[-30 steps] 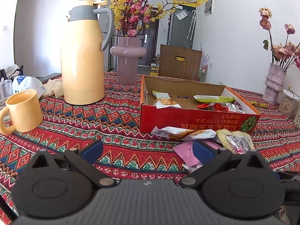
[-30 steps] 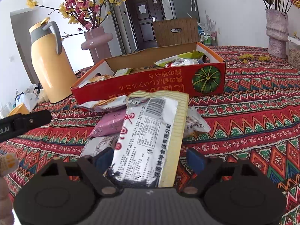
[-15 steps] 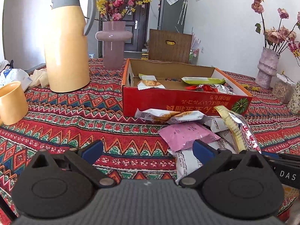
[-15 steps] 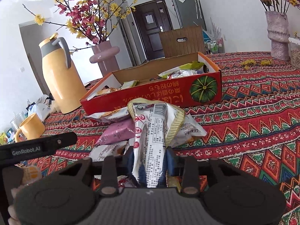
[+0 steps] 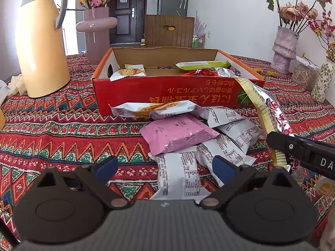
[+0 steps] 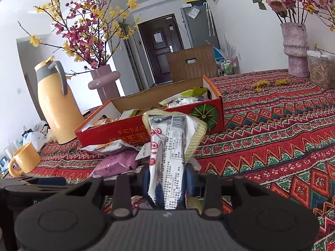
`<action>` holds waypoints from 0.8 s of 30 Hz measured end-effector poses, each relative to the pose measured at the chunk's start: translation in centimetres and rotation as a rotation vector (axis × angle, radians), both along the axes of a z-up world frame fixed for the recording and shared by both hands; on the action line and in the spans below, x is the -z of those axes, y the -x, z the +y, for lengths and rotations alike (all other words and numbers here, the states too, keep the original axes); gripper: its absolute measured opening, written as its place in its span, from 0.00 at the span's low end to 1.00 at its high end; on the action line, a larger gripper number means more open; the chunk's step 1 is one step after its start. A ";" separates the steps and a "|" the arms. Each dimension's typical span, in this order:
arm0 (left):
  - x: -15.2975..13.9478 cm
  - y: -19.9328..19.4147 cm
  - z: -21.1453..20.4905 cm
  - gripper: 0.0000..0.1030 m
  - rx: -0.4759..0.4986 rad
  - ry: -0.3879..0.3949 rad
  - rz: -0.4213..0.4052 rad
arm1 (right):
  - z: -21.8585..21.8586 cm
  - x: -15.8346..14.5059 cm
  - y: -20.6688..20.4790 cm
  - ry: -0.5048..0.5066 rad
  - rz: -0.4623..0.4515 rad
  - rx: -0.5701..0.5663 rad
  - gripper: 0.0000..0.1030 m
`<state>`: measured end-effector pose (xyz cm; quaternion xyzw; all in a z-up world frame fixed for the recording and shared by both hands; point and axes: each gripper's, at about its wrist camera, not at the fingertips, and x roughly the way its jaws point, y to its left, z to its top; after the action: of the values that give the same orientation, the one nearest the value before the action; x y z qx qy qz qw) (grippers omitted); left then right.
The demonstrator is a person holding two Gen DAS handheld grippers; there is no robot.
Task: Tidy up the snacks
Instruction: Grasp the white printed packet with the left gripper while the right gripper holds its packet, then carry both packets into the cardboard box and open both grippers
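Observation:
A pile of snack packets lies on the patterned cloth in front of a red cardboard box (image 5: 167,96) that holds a few snacks. My right gripper (image 6: 168,177) is shut on a silver-and-yellow packet (image 6: 169,146), which stands upright just off the pile; the left wrist view shows that packet (image 5: 274,113) at the right. My left gripper (image 5: 164,167) hangs low over the pile's near end, its jaws wide and closing. A white packet (image 5: 180,177) lies between and below its fingertips, not pressed. A pink packet (image 5: 178,133) lies just beyond.
A tall yellow thermos jug (image 5: 39,41) and a pink flower vase (image 5: 97,35) stand left of the box. A yellow mug (image 6: 25,161) sits at the far left. Vases (image 5: 285,48) and a clear container (image 5: 303,76) stand at the right.
My right gripper closed on the silver-and-yellow packet and raised it upright. My left gripper moved right and forward, from bare cloth to over the snack pile.

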<state>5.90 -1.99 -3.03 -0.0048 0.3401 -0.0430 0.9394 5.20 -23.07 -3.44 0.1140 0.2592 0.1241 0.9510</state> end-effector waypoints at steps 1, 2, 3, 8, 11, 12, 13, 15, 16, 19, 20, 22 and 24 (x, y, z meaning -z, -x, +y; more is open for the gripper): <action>0.1 -0.1 -0.1 0.87 -0.001 0.001 0.008 | -0.1 0.1 -0.1 -0.001 0.002 -0.001 0.32; 0.3 -0.3 -0.2 0.81 0.001 0.005 0.018 | -0.2 0.1 -0.1 0.000 0.003 -0.001 0.32; 0.5 -0.4 -0.2 0.76 0.004 0.010 0.030 | -0.2 0.1 -0.1 0.001 0.002 -0.002 0.32; 1.0 -0.6 -0.4 0.40 0.034 0.019 0.056 | -0.3 0.1 -0.1 0.001 0.001 -0.004 0.32; 1.0 -0.4 -0.3 0.39 0.041 0.015 0.049 | -0.2 0.1 -0.1 0.004 0.001 -0.006 0.32; 1.0 -0.3 -0.2 0.39 0.042 0.016 0.046 | -0.2 0.1 -0.1 0.005 0.001 -0.006 0.32; 0.9 -0.1 -0.1 0.39 0.045 0.016 0.040 | -0.2 0.1 -0.1 0.007 0.000 -0.006 0.32; 0.8 0.4 0.1 0.39 0.052 0.017 0.025 | -0.2 0.0 0.0 0.012 -0.002 -0.004 0.32; 0.7 0.6 0.3 0.39 0.055 0.017 0.018 | -0.2 -0.1 0.0 0.014 -0.004 -0.001 0.32; 0.4 1.7 0.9 0.39 0.061 0.021 -0.008 | -0.3 -0.3 0.2 0.018 -0.012 0.006 0.32; 0.3 1.9 1.2 0.39 0.060 0.023 -0.012 | -0.3 -0.3 0.3 0.019 -0.014 0.008 0.32; 0.0 2.5 1.7 0.39 0.055 0.029 -0.025 | -0.4 -0.3 0.4 0.021 -0.017 0.011 0.32; -0.4 3.0 2.2 0.39 0.045 0.035 -0.047 | -0.3 -0.4 0.4 0.024 -0.020 0.013 0.32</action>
<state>2.91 0.24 -2.60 -0.0124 0.3171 -0.0702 0.9457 4.78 -23.41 -3.03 0.1030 0.2504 0.1161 0.9556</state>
